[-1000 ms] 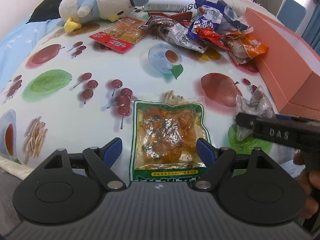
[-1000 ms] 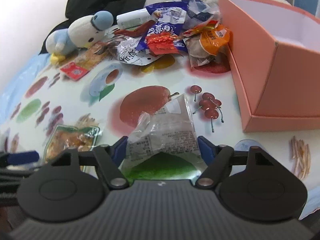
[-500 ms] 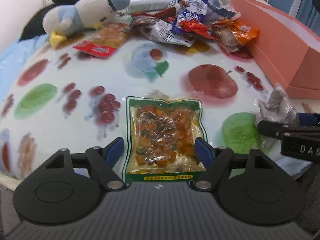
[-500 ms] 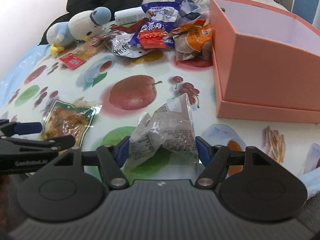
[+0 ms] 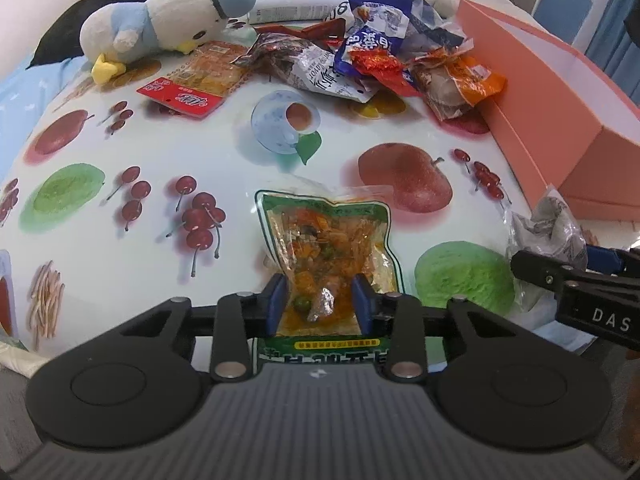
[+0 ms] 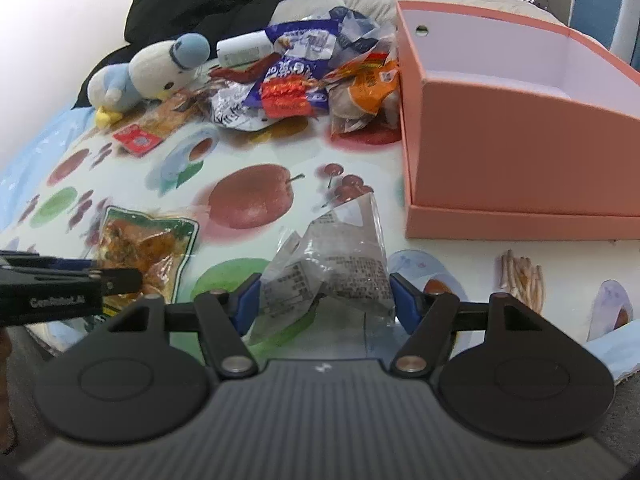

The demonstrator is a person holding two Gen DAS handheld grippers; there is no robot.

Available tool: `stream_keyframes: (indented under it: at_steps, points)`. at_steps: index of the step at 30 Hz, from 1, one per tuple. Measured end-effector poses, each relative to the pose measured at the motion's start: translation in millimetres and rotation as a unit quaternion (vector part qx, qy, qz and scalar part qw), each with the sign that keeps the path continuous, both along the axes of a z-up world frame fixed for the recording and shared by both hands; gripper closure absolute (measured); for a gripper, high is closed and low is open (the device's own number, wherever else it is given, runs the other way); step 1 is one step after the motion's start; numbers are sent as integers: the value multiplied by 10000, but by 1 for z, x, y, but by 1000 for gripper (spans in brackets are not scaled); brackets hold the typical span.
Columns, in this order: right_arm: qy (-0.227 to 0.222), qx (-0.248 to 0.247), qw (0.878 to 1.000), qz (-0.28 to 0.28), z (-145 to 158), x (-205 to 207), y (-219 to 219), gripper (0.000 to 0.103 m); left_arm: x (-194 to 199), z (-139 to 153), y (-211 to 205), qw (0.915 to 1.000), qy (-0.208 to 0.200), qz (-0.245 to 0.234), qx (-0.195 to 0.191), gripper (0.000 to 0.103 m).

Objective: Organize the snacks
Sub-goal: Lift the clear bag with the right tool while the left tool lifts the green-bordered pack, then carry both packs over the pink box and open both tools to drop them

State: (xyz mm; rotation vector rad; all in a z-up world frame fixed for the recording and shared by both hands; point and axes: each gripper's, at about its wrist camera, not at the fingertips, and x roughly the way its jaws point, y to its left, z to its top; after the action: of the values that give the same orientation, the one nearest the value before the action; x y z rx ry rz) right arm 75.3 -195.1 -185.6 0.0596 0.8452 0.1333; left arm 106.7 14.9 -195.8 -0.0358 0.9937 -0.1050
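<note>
My left gripper (image 5: 320, 300) is shut on a green-edged packet of orange snack (image 5: 324, 240), pinching its near end on the fruit-print cloth. The packet also shows in the right wrist view (image 6: 144, 248). My right gripper (image 6: 324, 304) is open, with its jaws on either side of a crumpled clear and grey packet (image 6: 332, 268), which also shows at the right of the left wrist view (image 5: 552, 232). An open orange box (image 6: 500, 120) stands to the right, its inside showing nothing. A heap of snack packets (image 5: 372, 64) lies at the back.
A plush penguin (image 5: 168, 24) and a red and orange packet (image 5: 192, 84) lie at the back left. A white tube (image 5: 296, 8) lies behind the heap. Dark clothing (image 6: 224, 4) is piled beyond. The table's near edge is right under both grippers.
My left gripper has closed from wide open onto the green-edged packet. My right gripper has stayed open around the crumpled packet, with its jaws a little closer to it.
</note>
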Motion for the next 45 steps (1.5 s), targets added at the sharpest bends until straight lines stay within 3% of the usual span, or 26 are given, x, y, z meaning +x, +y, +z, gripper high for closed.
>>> stream_keyframes:
  at_steps: [9, 15, 26, 37, 45]
  points:
    - [-231, 57, 9996, -160, 23, -6, -8, 34, -2, 23, 0, 9992, 41, 88, -390, 83]
    - [-296, 54, 9993, -214, 31, -6, -14, 34, 1, 30, -7, 9989, -5, 30, -467, 87]
    - [-366, 100, 9987, -336, 50, -17, -27, 34, -10, 75, -22, 9971, -462, -181, -573, 88]
    - [-796, 173, 9952, -534, 107, -43, -50, 34, -31, 132, -55, 9899, -892, -511, -976, 88]
    - [-1140, 111, 9907, -741, 127, -42, -84, 34, -4, 155, -101, 9816, -1155, -1068, -1080, 88]
